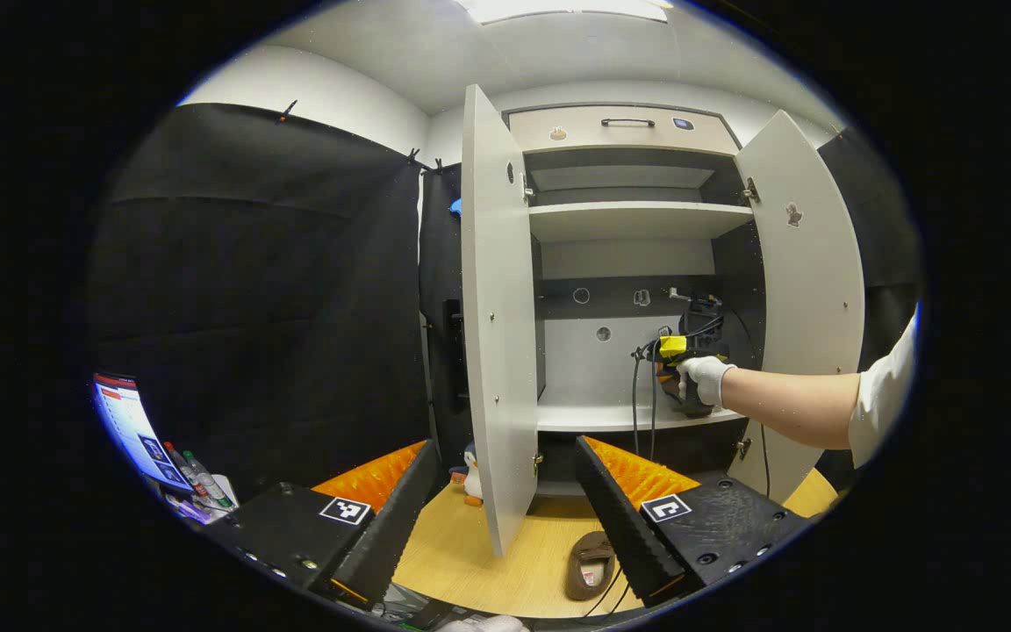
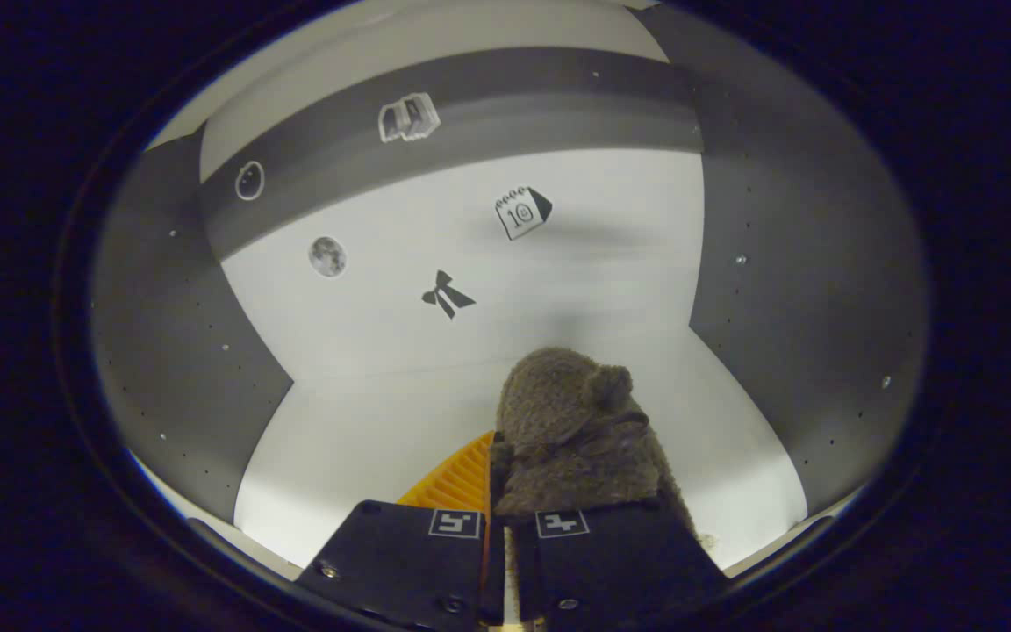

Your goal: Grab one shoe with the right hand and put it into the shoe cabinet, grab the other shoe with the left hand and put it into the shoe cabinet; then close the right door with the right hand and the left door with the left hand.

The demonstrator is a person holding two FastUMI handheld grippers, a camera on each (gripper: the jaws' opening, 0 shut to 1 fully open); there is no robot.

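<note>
Where the left gripper (image 1: pixel 501 527) looks forward, its two fingers are spread wide with nothing between them. A brown slipper (image 1: pixel 589 564) is seen on the wooden floor (image 1: pixel 470 544) at about five o'clock, just beside the right finger. The shoe cabinet (image 1: pixel 628 263) stands at twelve o'clock with both doors open: the left door (image 1: pixel 497 316) and the right door (image 1: pixel 808 290), two in all. A gloved hand (image 1: pixel 704 379) is seen at three o'clock, reaching onto the lower shelf (image 1: pixel 620 419) with the other gripper.

In the right gripper view, the right gripper (image 2: pixel 498 491) is clenched on a second fuzzy slipper (image 2: pixel 571 439), held over the shelf floor (image 2: pixel 365 439) at six o'clock. Two slippers are counted. Each is judged light, soft and compressible, unlikely to slip; the heel rim or side wall is judged the best place to be gripped.
</note>
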